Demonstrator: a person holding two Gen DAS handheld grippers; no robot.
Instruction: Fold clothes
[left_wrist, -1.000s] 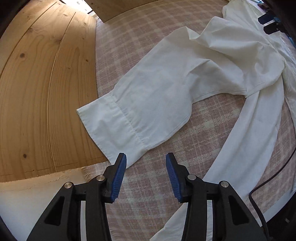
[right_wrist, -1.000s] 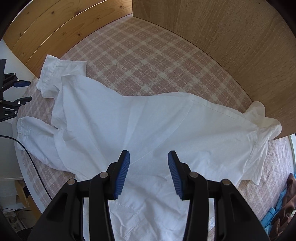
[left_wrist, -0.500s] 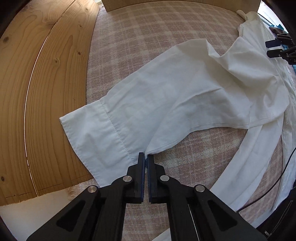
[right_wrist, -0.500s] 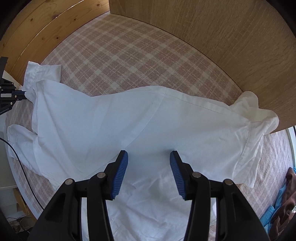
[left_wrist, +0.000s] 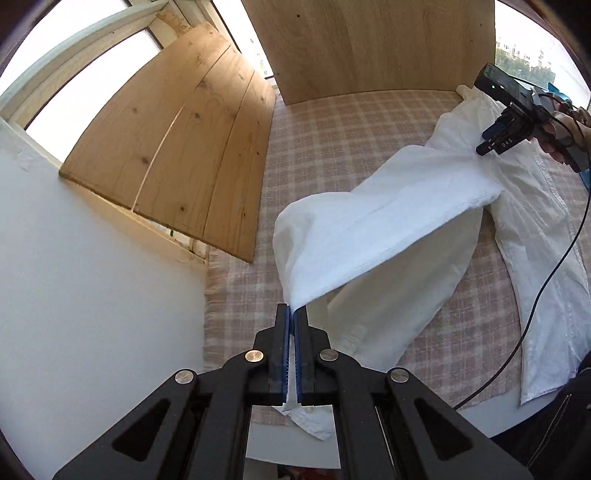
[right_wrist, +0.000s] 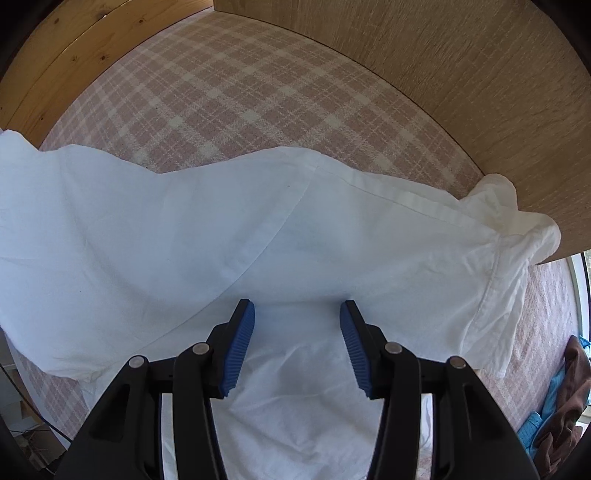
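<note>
**Inspector A:** The left gripper (left_wrist: 294, 312) is found with its fingers (left_wrist: 282, 347) pressed together, and a corner of a white sleeve (left_wrist: 369, 236) is pinched between the blue pads. The cloth is lifted clear of the surface there and is drawn up in a slanted sheet towards the body of the shirt (left_wrist: 532, 229).

**Inspector B:** And the right gripper (right_wrist: 297, 314)?

**Inspector A:** It is pointed down over the shirt (right_wrist: 184, 236). Its fingers (right_wrist: 240, 347) are set at a middling gap and are being opened further. White cloth is seen below and between the pads, but nothing is pinched by them. Whether the tips touch the cloth cannot be told.

**Inspector B:** Where is the garment placed?

**Inspector A:** It is spread on a bed covered by a pink checked sheet (left_wrist: 354, 133). The collar end (right_wrist: 517, 210) is bunched against a wooden board (right_wrist: 461, 74) at the head of the bed. A second sleeve (left_wrist: 399, 310) is laid flat beneath the lifted one.

**Inspector B:** Surroundings?

**Inspector A:** A plank panel (left_wrist: 184, 155) is noted beside the bed, under a window. A black cable (left_wrist: 546, 280) is trailed across the shirt. In the left view the right gripper (left_wrist: 493, 142) is held by a hand (left_wrist: 561, 136). Brown and blue clothing (right_wrist: 565, 398) is piled at the bed's edge.
</note>
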